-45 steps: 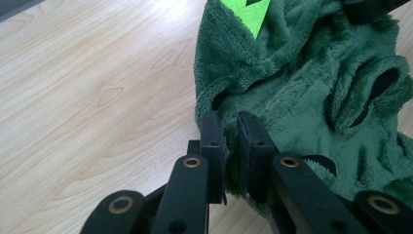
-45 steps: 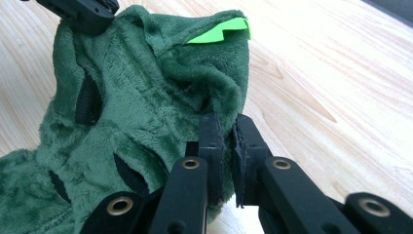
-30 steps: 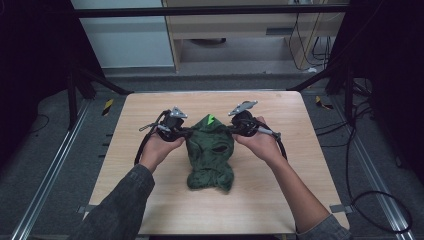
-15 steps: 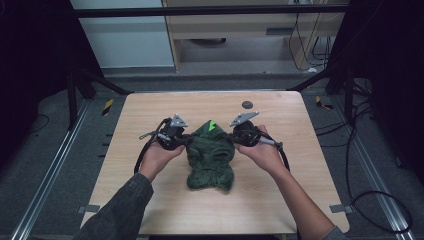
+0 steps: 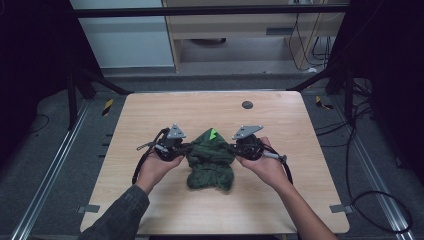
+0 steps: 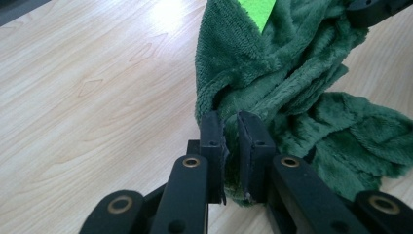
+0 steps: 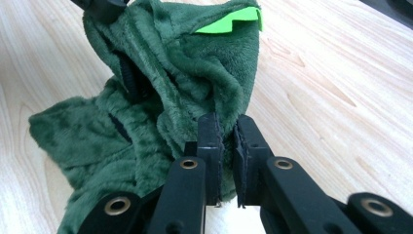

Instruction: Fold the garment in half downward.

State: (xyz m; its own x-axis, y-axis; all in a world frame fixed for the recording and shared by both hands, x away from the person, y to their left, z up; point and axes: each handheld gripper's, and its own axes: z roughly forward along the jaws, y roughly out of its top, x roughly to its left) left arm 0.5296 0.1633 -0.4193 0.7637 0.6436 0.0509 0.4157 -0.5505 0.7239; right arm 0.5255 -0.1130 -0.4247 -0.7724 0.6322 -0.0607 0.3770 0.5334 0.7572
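High view: a dark green plush fleece garment (image 5: 210, 160) lies bunched at the middle of the pale wooden table (image 5: 150, 115), held from both sides. The left gripper (image 5: 182, 149) meets its left edge, the right gripper (image 5: 231, 147) its right edge; a bright green patch (image 5: 213, 133) shows at the far end.
Left gripper view: jaws nearly closed, a fold of the garment (image 6: 292, 87) pinched between them.
Right gripper view: jaws close together on the fleece edge (image 7: 195, 73); the pinch looks thin.
Step in hand: apparently lifting or dragging the upper part, perhaps to spread or fold it.
Next move: likely both hands travelling together, evenly, so neither pinch slips.
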